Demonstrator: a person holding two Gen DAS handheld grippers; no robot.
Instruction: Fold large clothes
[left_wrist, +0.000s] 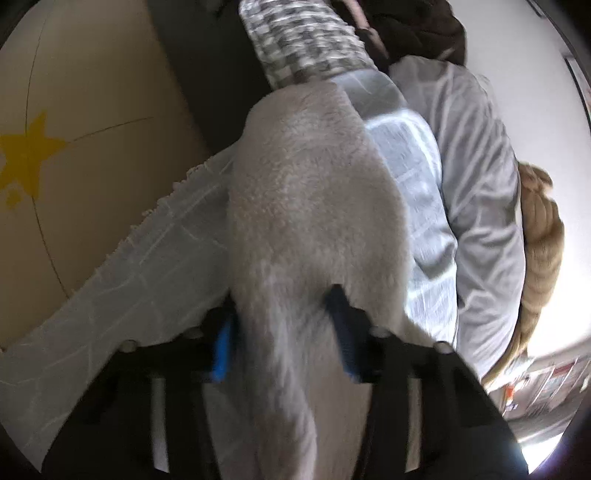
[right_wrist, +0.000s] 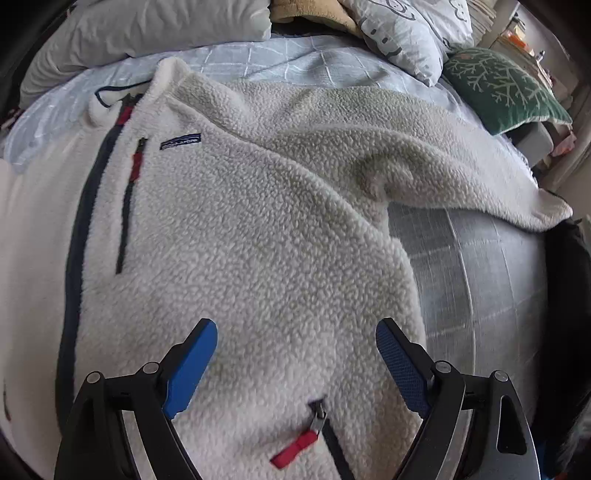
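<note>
Fleece jacket (right_wrist: 258, 221) on bed (right_wrist: 480, 277): left gripper (left_wrist: 284, 332) jaws pinching a thick fold, right gripper (right_wrist: 295, 369) jaws spread above it; risk—bulky pile slipping free, fold collapsing.

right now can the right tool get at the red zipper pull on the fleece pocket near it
Probably yes. The right tool is open above the fleece jacket, and the red zipper pull lies exposed on top of the fleece just below its fingers, nothing covering it.
</note>
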